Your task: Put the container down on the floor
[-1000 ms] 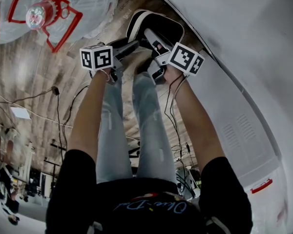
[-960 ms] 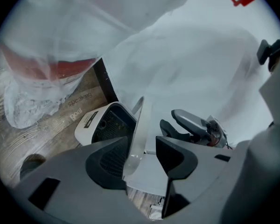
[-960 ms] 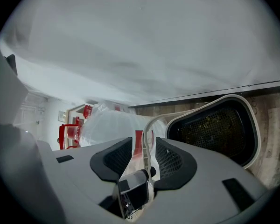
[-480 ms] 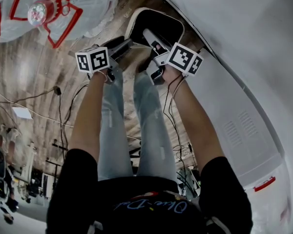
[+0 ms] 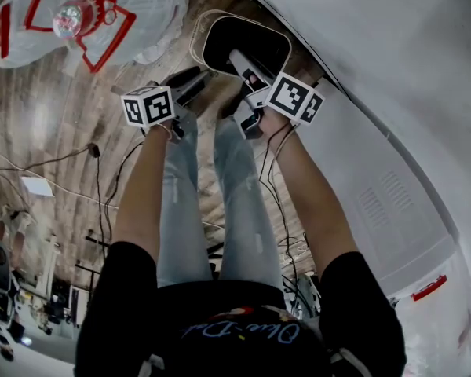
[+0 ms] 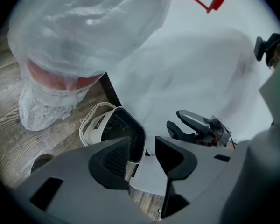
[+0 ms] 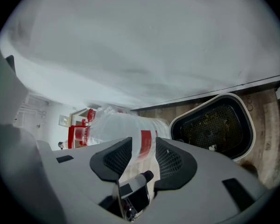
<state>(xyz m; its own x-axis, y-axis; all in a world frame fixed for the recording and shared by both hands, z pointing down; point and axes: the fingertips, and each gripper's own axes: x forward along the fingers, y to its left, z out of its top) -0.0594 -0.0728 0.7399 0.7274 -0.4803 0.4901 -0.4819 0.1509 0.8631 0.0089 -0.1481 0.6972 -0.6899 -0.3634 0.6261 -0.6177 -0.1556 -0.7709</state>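
Container set on floor; both grippers free of it.
Container (image 5: 243,42) lies just ahead of both tools, beside the white wall (image 5: 392,69). Right gripper (image 5: 242,63) is nearer, over its rim; left gripper (image 5: 192,81) stands alongside. Both have jaws apart and empty.

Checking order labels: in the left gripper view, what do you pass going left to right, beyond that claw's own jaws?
plastic-wrapped red item → container → right claw. The white wall behind them spans most of the frame, so it is left out.
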